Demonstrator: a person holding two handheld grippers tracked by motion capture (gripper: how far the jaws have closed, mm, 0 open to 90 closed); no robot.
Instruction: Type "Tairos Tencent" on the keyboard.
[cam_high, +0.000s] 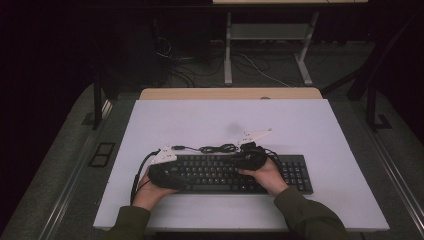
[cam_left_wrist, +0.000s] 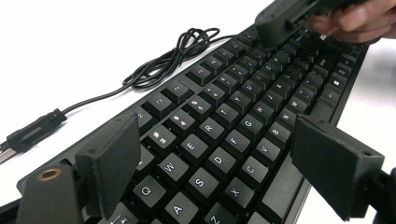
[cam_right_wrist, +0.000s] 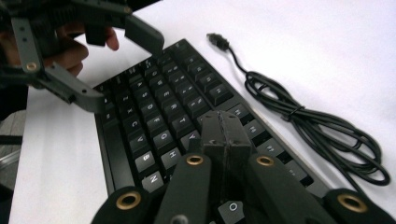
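Keyboard (cam_high: 225, 172), black, full-size, lying flat along the desk's (cam_high: 310, 120) near edge with its coiled cable (cam_high: 220, 148) behind: rigid, probably light, slick plastic, best gripped at its short ends; left tool (cam_left_wrist: 224, 163) wide over the left keys, right tool (cam_right_wrist: 227, 135) closed, apparently empty.

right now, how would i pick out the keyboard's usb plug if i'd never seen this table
Start at the white table and find the black keyboard near the person. Behind it lies a bundled black cable; follow its straight run to the person's left, where the USB plug is the thick stub ending it.
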